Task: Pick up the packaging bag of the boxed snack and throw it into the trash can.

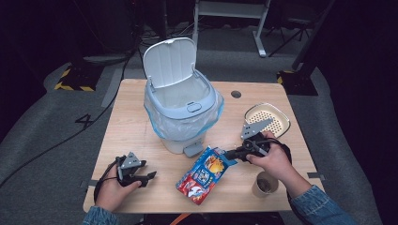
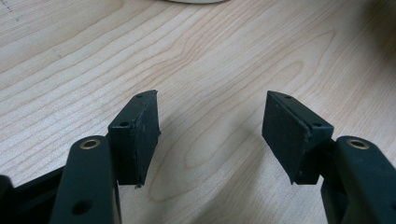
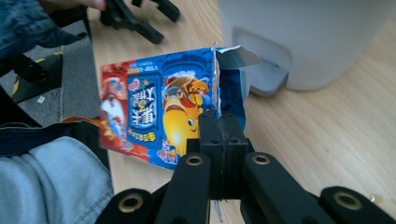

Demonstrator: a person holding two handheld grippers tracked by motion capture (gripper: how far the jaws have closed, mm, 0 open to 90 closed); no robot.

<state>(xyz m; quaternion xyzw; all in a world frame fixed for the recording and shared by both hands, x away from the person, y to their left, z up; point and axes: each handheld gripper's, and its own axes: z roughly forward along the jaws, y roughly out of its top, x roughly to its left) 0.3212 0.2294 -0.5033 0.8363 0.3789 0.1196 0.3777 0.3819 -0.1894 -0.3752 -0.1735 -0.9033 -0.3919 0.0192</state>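
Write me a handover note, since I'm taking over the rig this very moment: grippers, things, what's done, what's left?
Right gripper: shut on the snack bag at its torn top edge, bag lifted at that end.
Left gripper: open, holding nothing, low over the table.
Bin: lid up, liner in.
Done: bag gripped.
Left: probably carry the bag to the bin and drop it in.

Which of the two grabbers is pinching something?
The right gripper: its jaws are clamped on the colourful snack bag. The left gripper sits open over the bare table.
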